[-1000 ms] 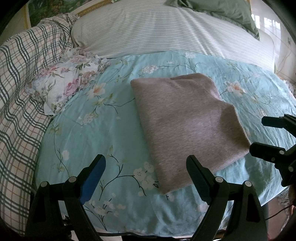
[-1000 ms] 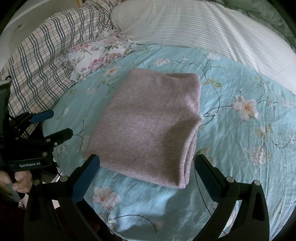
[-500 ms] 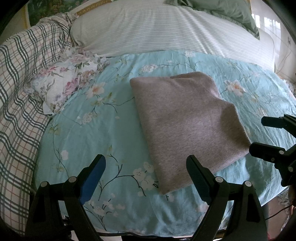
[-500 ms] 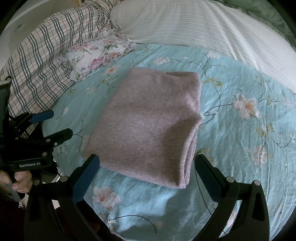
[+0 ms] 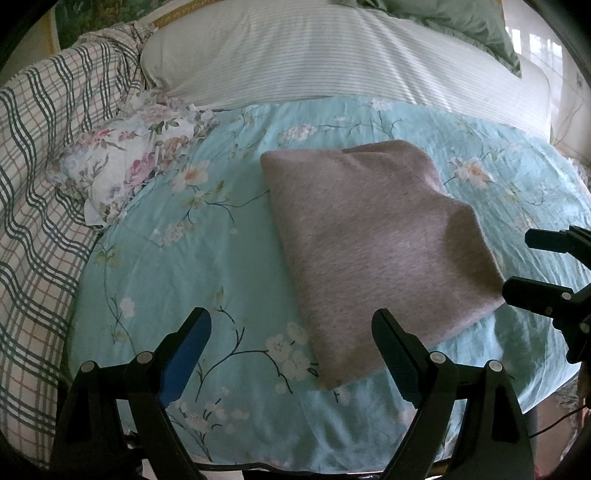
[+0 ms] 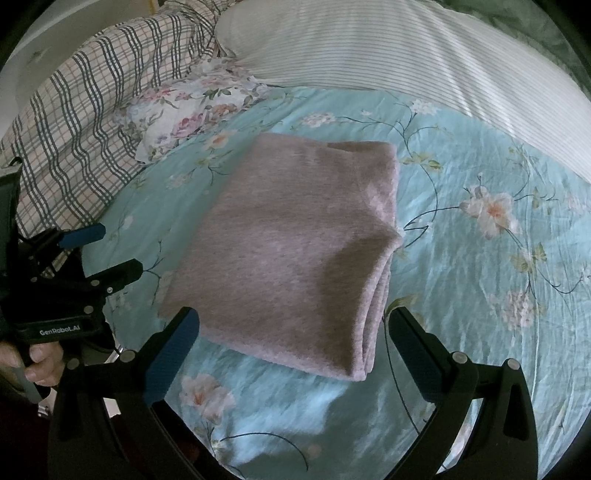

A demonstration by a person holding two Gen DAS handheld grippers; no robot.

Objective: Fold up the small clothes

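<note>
A pinkish-grey garment (image 5: pixel 373 236) lies folded into a thick rectangle on the light-blue floral sheet (image 5: pixel 207 258); it also shows in the right wrist view (image 6: pixel 291 254), with its stacked layers facing the right gripper. My left gripper (image 5: pixel 291 328) is open and empty, hovering just short of the garment's near left corner. My right gripper (image 6: pixel 291 328) is open and empty, hovering over the garment's near edge. Each gripper shows at the side of the other's view, the right one (image 5: pixel 532 266) and the left one (image 6: pixel 99 251).
A crumpled floral cloth (image 5: pixel 122 162) lies at the far left of the sheet, beside a plaid blanket (image 5: pixel 37 184). A striped white pillow (image 5: pixel 332 55) and a green pillow (image 5: pixel 454 22) lie behind. The bed's near edge (image 5: pixel 295 465) is just below the grippers.
Nothing has been gripped or released. Both grippers have stayed open and almost still, with only a slight drift of the views.
</note>
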